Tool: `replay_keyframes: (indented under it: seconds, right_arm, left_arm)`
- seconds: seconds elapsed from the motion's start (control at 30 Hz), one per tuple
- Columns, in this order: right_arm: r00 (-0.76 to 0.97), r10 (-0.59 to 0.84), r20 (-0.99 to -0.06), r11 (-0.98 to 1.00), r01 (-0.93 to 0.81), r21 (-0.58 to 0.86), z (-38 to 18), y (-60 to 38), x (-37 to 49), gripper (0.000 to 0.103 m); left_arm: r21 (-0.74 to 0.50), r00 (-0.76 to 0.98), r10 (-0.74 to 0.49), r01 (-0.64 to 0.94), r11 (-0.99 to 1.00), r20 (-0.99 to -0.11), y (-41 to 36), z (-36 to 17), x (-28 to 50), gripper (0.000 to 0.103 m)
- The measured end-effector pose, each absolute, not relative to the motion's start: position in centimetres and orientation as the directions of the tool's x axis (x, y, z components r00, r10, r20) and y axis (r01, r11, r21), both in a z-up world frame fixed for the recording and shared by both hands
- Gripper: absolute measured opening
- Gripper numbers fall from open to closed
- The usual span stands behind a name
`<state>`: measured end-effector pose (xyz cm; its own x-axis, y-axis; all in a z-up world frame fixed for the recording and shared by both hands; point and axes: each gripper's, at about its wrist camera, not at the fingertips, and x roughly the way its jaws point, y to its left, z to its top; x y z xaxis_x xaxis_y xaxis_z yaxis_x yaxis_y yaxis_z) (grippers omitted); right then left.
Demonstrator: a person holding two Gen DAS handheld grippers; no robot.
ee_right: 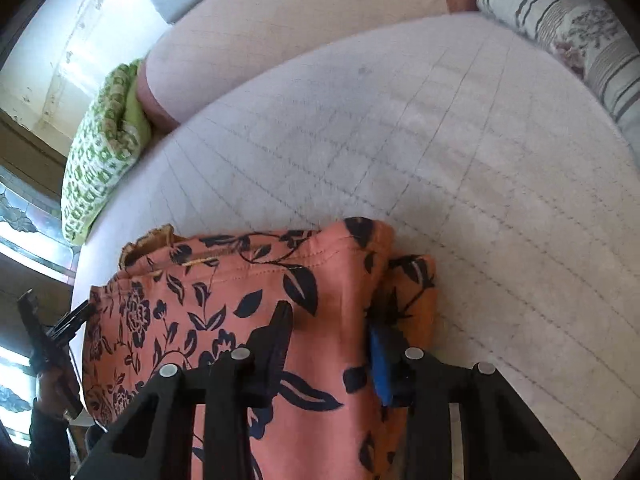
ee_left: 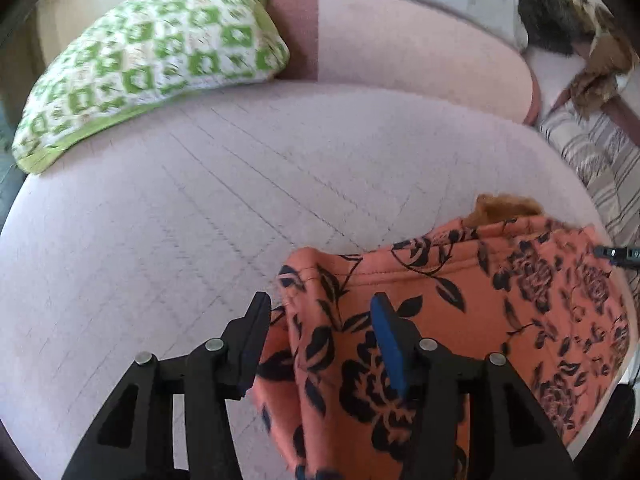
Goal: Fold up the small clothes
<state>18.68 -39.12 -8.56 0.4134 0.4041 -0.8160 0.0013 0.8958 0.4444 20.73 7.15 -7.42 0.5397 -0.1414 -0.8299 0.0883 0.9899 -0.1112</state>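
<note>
**Jaws part over a flowered garment on a quilted bed**

Jaws of both handheld grippers stand apart, with salmon-orange cloth lying between the fingers of each and neither pair pressing on it. Seen from its own camera, the left gripper (ee_left: 316, 312) points steeply down at the near-left corner of the floral garment (ee_left: 460, 320), a small piece printed with dark navy roses and leaves. One black finger sits over the bare bedcover, the other (its inner face padded in blue) over the fabric, and a loose fold of cloth rises between them. The right gripper (ee_right: 328, 320) straddles the garment's opposite end, where the cloth bunches into a doubled edge against the blue-padded finger (ee_right: 378, 364).

The garment lies near the front edge of the pale quilted bedcover (ee_left: 160, 220), folded over on itself with a stitched hem running across its top layer. A scrap of mustard-coloured fabric (ee_left: 506, 204) pokes out from beneath its far edge. A green-and-white patterned pillow (ee_left: 160, 52) rests at the far left of the bed, well apart from the garment, and a striped cushion (ee_right: 568, 28) lies at the far right. In the right camera's view, the person's left hand (ee_right: 54, 392) grips the left tool's handle just beyond the cloth.
</note>
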Motion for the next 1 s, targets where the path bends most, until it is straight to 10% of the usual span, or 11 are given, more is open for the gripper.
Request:
replay_keyframes:
  seconds: [0.1, 0.7, 0.83, 0.9, 1.0]
  right_arm:
    - [0.462, 0.413, -0.785, 0.885, 0.002, 0.466, -7.5, -40.3, 16.2, 0.070]
    - [0.460, 0.402, -0.792, 0.890, 0.007, 0.455, -7.7, -41.0, 1.7, 0.071]
    - [0.415, 0.426, -0.804, 0.881, 0.013, 0.473, -9.1, -40.8, 2.6, 0.057]
    - [0.405, 0.446, -0.798, 0.870, 0.011, 0.492, -9.3, -40.8, 2.9, 0.032]
    - [0.412, 0.445, -0.795, 0.877, -0.023, 0.480, -8.2, -40.1, 2.8, 0.023]
  left_arm:
    - [-0.155, 0.601, -0.161, 0.061, 0.986, -0.783, 8.8, -5.8, 17.0, 0.063]
    - [-0.299, 0.568, -0.301, 0.098, 0.949, -0.766, 7.0, -7.2, 5.7, 0.054]
    - [-0.284, 0.529, -0.283, 0.082, 0.955, -0.800, 7.1, -8.3, 6.6, 0.018]
    - [-0.315, 0.532, -0.303, 0.071, 0.946, -0.790, 7.6, -8.0, 6.6, 0.013]
    - [-0.295, 0.563, -0.295, 0.093, 0.951, -0.772, 7.4, -6.6, 6.3, 0.006]
